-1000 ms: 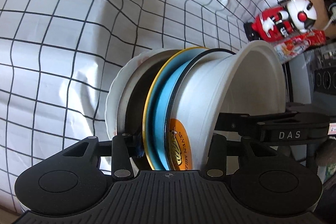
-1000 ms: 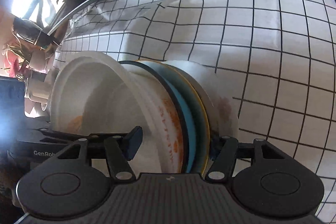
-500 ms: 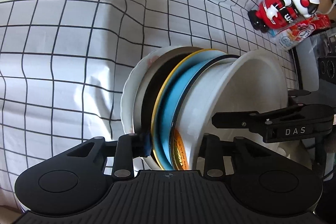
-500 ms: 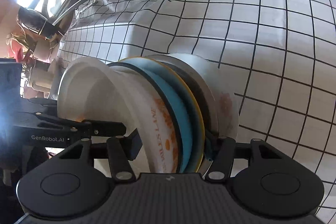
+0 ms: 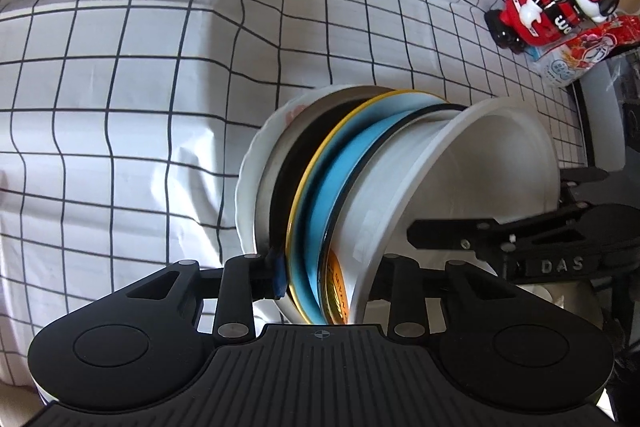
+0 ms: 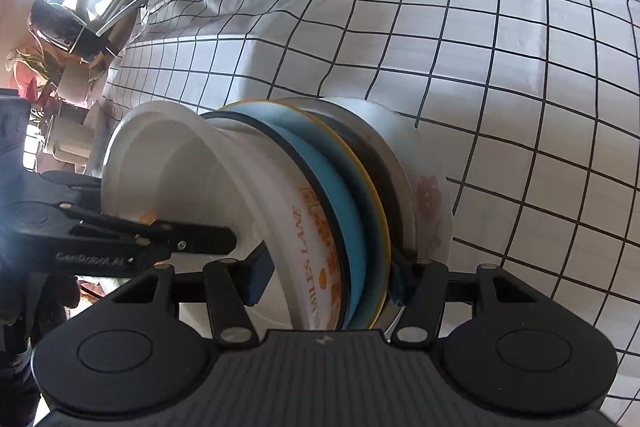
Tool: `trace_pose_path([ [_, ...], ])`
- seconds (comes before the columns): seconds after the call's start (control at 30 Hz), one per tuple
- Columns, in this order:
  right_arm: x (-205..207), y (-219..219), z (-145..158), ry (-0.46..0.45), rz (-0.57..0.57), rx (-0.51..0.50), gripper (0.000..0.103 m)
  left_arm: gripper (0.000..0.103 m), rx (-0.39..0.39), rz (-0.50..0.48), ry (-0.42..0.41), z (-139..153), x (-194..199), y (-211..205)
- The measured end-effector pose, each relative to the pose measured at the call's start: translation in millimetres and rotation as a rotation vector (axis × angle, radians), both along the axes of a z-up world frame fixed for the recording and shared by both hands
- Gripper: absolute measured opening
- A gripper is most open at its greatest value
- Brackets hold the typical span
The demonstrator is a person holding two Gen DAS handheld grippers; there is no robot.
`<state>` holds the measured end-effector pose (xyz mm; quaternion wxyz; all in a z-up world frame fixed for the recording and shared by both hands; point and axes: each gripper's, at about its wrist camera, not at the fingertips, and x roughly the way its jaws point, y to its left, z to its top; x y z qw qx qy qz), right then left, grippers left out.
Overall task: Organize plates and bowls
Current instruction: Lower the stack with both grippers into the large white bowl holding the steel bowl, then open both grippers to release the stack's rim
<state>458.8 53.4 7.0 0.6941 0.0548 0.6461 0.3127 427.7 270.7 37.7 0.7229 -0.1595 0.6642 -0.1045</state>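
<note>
Both grippers, left and right, apparently have their jaws pinching the stack of dishes from opposite sides.

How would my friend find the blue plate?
Look over the checked cloth at the stack of dishes held between both grippers. The blue plate sits mid-stack, below the big white bowl. It is the only blue dish, with a yellow rim.
</note>
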Motion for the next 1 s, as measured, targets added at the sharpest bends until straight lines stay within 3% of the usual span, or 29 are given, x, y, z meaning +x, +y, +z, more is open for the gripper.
trace_pose_path([
  [0.17,1.6,0.2,-1.8,0.000,0.006,0.007,0.055,0.034,-0.020,-0.007,0.033,0.5,1.2,4.5],
  [0.37,-4.6,6.0,1.1,-0.016,0.005,-0.025,0.059,0.033,0.017,0.003,0.017,2.4,7.1,3.4],
  [0.5,-3.4,2.7,-0.5,-0.010,0.004,-0.015,0.057,0.044,0.077,-0.078,-0.004,12.0,3.7,-13.7],
  [0.63,-3.8,2.6,-0.4,-0.015,0.006,-0.015,0.057,0.036,0.069,-0.081,0.011,10.4,4.7,-9.8],
  [1.0,-9.4,6.2,3.6,-0.029,0.014,-0.044,0.058,0.036,0.134,-0.116,-0.040,15.9,5.4,-15.4],
])
